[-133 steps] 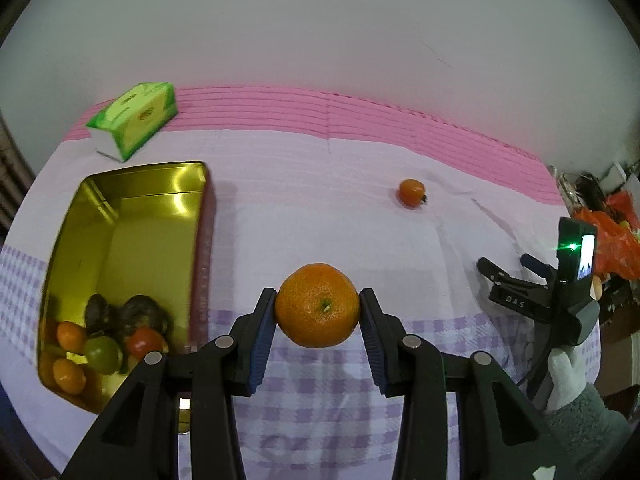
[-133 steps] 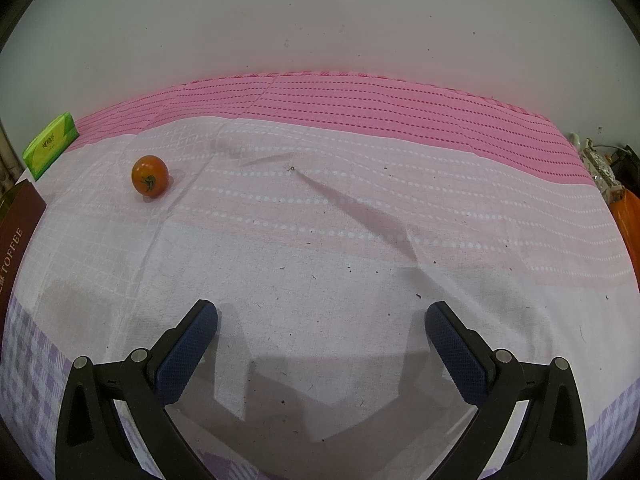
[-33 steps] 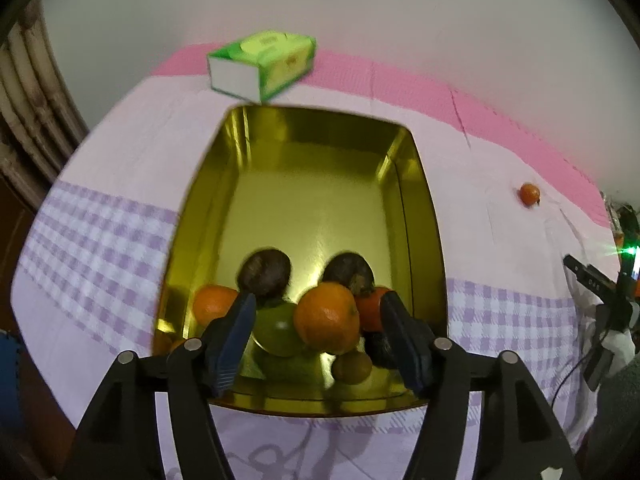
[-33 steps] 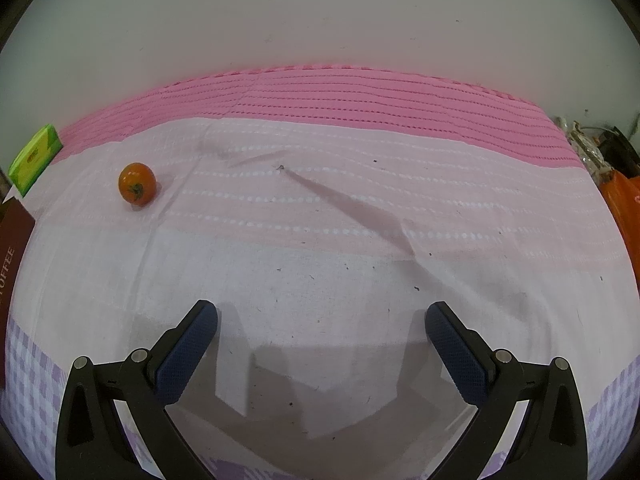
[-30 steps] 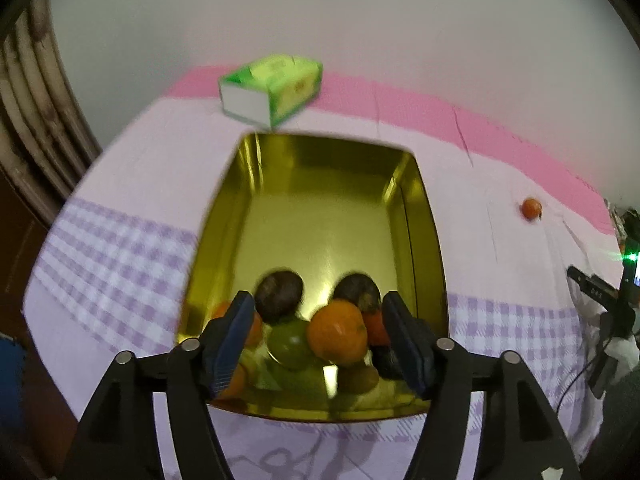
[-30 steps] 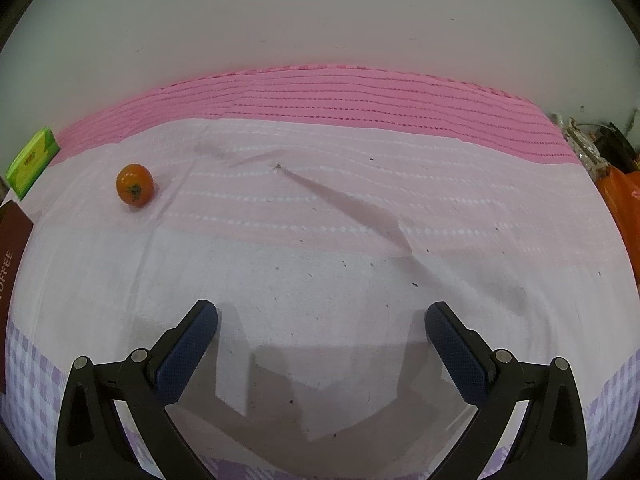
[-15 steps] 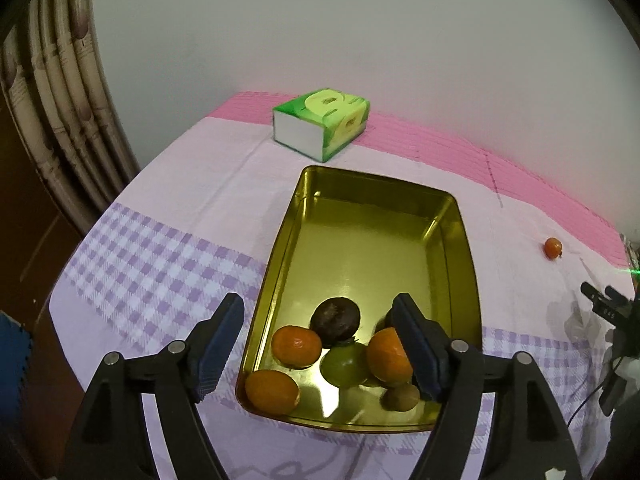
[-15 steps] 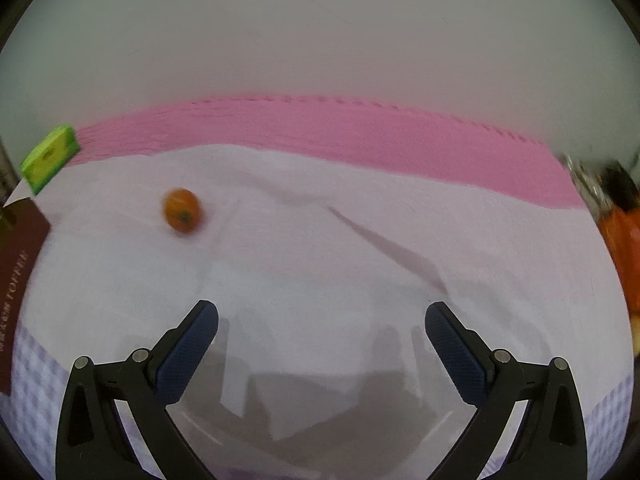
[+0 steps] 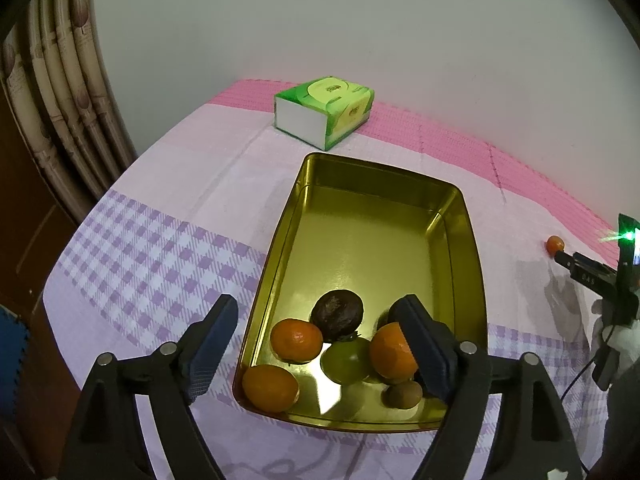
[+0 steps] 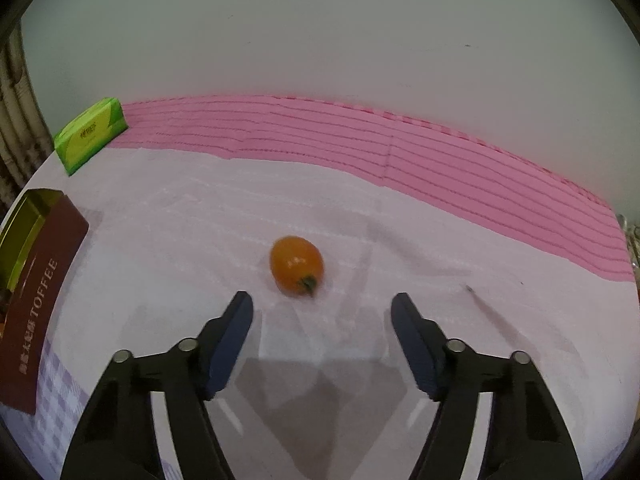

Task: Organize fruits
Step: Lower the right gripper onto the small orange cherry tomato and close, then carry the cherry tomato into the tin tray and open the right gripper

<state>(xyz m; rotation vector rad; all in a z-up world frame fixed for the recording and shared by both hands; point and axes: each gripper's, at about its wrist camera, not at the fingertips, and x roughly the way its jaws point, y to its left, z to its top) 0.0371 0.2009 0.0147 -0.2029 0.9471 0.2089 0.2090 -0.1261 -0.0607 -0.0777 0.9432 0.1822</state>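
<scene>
Carrying everything, the counter under its pink and lilac-checked cloth looks much as it did a moment back, with the green tissue box by the wall behind the tin. The rectangular gold metal tin has gained a fruit: the large round orange mandarin that the left tool was pinching a few seconds ago now lies loose in the near end, partly hidden by the right-hand pad, touching the green round fruit and close to the dark brown wrinkled fruit, two smaller oranges and a small brown kiwi-like one. That tool hangs above the tin's near end with its jaws opening and nothing pressed between the pads, so that delivery reads as finished. The right tool, which a second ago stood well away from its target with jaws spread wide, has swung over, and the small oval orange tomato-like fruit now lies on the cloth just ahead of its tips. Its jaws are closing, yet the fruit is not between them and the pads touch nothing. This last stray fruit remains outside the tin, well apart from it, and fetching it appears to be the step in hand.
</scene>
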